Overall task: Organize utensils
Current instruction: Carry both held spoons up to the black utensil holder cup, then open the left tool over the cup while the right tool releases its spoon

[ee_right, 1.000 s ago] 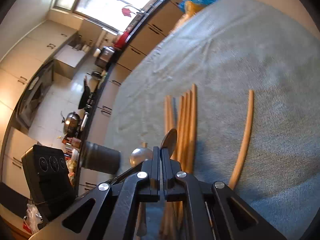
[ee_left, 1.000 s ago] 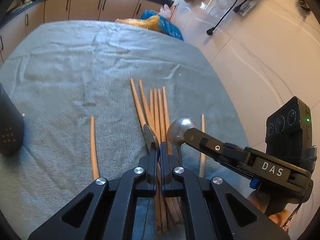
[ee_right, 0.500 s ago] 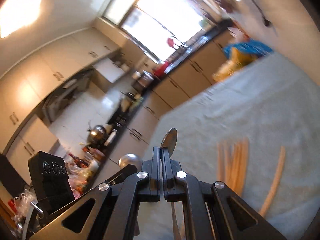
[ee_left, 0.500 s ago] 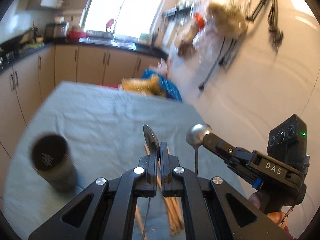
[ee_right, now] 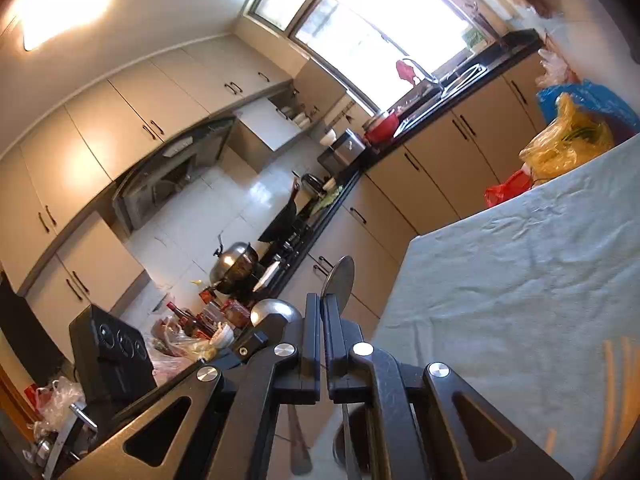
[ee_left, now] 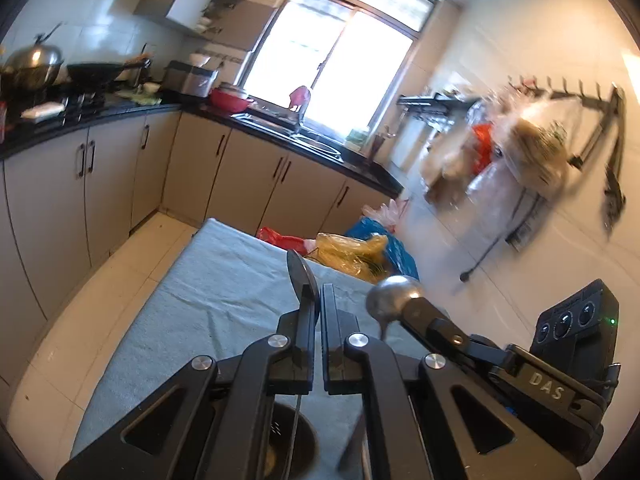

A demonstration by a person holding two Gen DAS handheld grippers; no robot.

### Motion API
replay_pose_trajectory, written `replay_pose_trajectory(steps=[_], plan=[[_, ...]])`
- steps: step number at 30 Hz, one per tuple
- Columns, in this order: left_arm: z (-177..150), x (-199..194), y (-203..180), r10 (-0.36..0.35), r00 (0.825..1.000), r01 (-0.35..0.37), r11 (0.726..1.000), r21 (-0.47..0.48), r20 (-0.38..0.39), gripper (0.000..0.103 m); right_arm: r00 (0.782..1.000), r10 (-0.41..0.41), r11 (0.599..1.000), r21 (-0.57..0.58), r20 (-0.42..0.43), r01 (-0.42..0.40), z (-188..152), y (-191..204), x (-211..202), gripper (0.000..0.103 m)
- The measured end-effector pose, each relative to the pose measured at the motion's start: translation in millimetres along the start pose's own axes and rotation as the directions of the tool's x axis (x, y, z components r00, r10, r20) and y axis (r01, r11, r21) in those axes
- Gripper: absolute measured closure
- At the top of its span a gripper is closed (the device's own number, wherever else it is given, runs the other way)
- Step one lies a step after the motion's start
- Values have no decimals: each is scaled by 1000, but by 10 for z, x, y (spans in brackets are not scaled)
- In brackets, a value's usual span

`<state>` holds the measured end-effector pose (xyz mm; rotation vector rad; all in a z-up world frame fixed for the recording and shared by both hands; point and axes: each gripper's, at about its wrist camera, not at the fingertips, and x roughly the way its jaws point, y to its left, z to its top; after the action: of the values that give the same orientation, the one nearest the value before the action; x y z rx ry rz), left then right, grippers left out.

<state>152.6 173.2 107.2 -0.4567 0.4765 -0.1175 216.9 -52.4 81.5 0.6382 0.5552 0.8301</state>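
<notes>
Above the table (ee_left: 208,280), both grippers have lifted clear of the chopsticks (ee_right: 616,376): left gripper (ee_left: 319,300) and right gripper (ee_right: 322,312) each pinch a spoon; holder (ee_left: 296,436) directly below, drop next.

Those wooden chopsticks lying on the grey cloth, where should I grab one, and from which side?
Probably mid-shaft, coming from straight above. The thin wooden chopsticks lie flat on the grey cloth, which leaves no room underneath, so straddle one stick crosswise and pinch its two long sides. They are blurred at the picture's edge and seem close together, so an outer stick looks easiest.
</notes>
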Motion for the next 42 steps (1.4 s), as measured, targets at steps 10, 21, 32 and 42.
replay_pose_trajectory(steps=[10, 21, 32, 42], plan=[[-253, 161, 382, -81, 996, 82, 995, -54, 22, 101, 993, -108, 985, -139, -45, 100, -302, -77, 536, 100], [-420, -2, 375, -95, 995, 95, 995, -16, 26, 101, 991, -116, 972, -212, -61, 101, -468, -70, 293, 100], [-678, -278, 248, -80, 995, 83, 996, 43, -56, 101, 992, -92, 964, -256, -85, 67, -633, 85, -144, 100], [-883, -451, 284, -49, 996, 51, 998, 29, -70, 101, 983, -128, 965, -244, -131, 93, -884, 8, -286, 100]])
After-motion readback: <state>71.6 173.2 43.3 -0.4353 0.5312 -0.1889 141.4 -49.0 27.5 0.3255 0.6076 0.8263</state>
